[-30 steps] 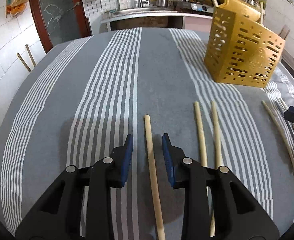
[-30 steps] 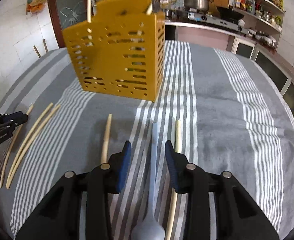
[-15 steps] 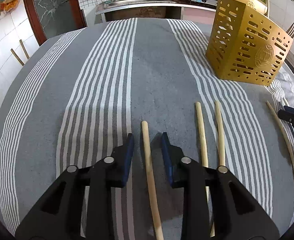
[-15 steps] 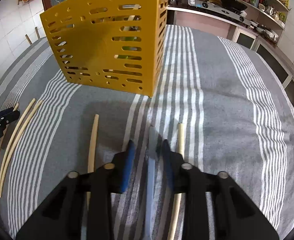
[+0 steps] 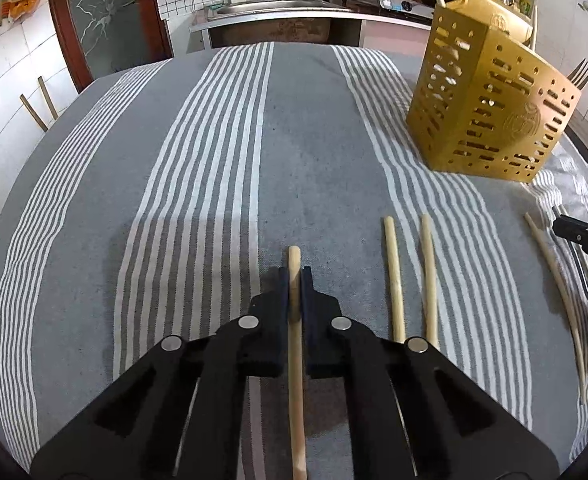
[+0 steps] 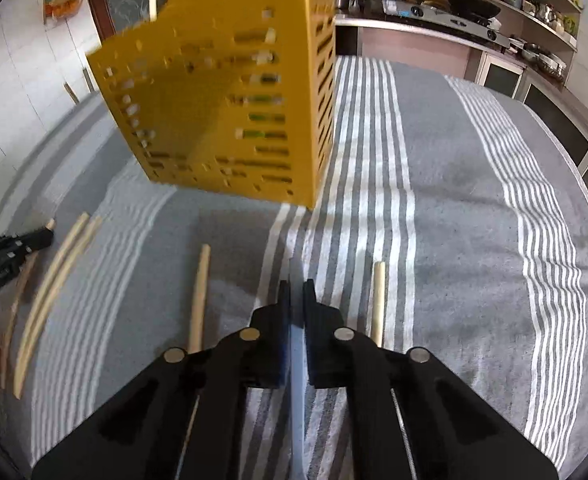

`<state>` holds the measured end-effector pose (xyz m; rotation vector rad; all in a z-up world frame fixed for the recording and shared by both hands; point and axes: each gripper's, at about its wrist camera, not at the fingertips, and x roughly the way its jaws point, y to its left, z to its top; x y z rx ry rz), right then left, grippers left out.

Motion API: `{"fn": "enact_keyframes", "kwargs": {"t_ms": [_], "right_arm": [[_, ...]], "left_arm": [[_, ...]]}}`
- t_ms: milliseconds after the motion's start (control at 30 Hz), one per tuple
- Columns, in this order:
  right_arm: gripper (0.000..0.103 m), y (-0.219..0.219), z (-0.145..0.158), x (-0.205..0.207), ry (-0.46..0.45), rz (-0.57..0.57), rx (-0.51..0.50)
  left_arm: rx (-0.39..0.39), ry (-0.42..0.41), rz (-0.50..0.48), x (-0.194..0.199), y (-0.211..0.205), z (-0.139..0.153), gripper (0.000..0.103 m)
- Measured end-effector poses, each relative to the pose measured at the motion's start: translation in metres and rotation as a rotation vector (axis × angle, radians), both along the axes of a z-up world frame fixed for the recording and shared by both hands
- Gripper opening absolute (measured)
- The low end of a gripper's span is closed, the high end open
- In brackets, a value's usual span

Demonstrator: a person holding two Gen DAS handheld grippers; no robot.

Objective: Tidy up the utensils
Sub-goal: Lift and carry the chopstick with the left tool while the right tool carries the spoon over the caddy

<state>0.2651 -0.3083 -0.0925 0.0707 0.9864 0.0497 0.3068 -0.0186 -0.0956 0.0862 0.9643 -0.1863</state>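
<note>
My left gripper [image 5: 294, 276] is shut on a wooden chopstick [image 5: 295, 344] that lies on the striped cloth, its tip just past the pads. My right gripper [image 6: 296, 288] is shut on the handle of a grey-blue spoon [image 6: 297, 376]; the bowl is hidden below the frame. The yellow perforated utensil holder [image 5: 490, 112] stands at the back right in the left wrist view and close ahead in the right wrist view [image 6: 222, 104], with utensils sticking out of it. Loose chopsticks lie right of my left gripper [image 5: 394, 280] and on either side of my right gripper [image 6: 199, 292].
The table wears a grey cloth with white stripes [image 5: 214, 152]. A curved chopstick [image 5: 558, 296] and a metal utensil [image 5: 586, 280] lie at the far right by the right gripper. A kitchen counter with sink and pots [image 5: 294, 0] stands behind the table.
Both grippers have closed: the left on the chopstick, the right on the spoon handle. The right gripper has moved closer to the yellow holder.
</note>
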Motion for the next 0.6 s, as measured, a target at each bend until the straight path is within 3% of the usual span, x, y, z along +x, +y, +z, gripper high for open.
{"fn": "enact_keyframes", "kwargs": {"t_ms": [600], "right_arm": [[0.007,-0.012,0.059,-0.037,-0.17,0.006,0.022]], "left_arm": [[-0.041,-0.154,-0.005,-0.038,-0.003,0.067,0.005]]}}
